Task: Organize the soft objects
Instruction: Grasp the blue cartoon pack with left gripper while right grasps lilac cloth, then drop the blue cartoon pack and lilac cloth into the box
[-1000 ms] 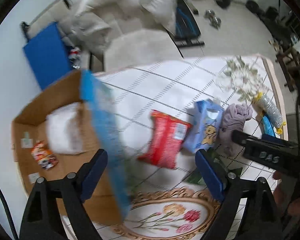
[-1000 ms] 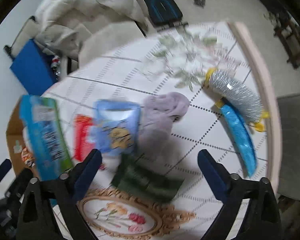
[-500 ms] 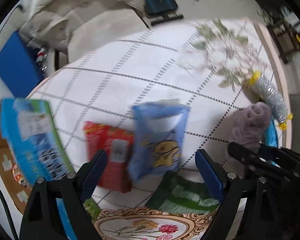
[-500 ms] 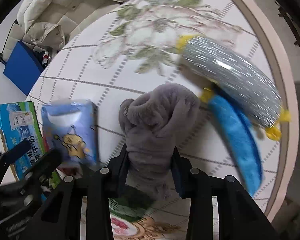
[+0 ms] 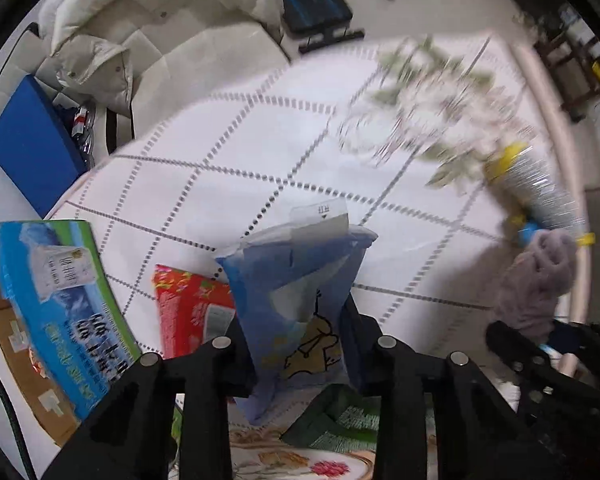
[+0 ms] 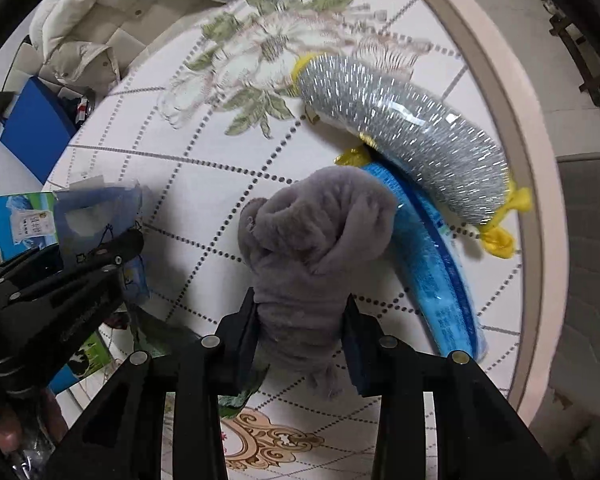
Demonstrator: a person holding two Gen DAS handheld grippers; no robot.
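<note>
My left gripper (image 5: 298,340) is shut on a soft blue pack with a yellow cartoon figure (image 5: 300,292) and holds it lifted off the table. The pack also shows in the right wrist view (image 6: 100,216). My right gripper (image 6: 300,324) is shut on a grey fleece cloth (image 6: 316,244), which also shows at the right in the left wrist view (image 5: 540,280). A red pack (image 5: 192,308) lies just left of the blue pack. A green pack (image 5: 340,420) lies under my left gripper.
A blue and green tissue pack (image 5: 56,300) lies over a cardboard box (image 5: 16,344) at the left. A silver scrubber roll with yellow ends (image 6: 404,136) and a blue tube (image 6: 432,272) lie near the table's right rim (image 6: 512,128). A white jacket (image 5: 148,20) lies behind.
My left gripper has moved right from the box, closed on the blue pack and lifted it. My right gripper has closed on the grey cloth and raised it.
</note>
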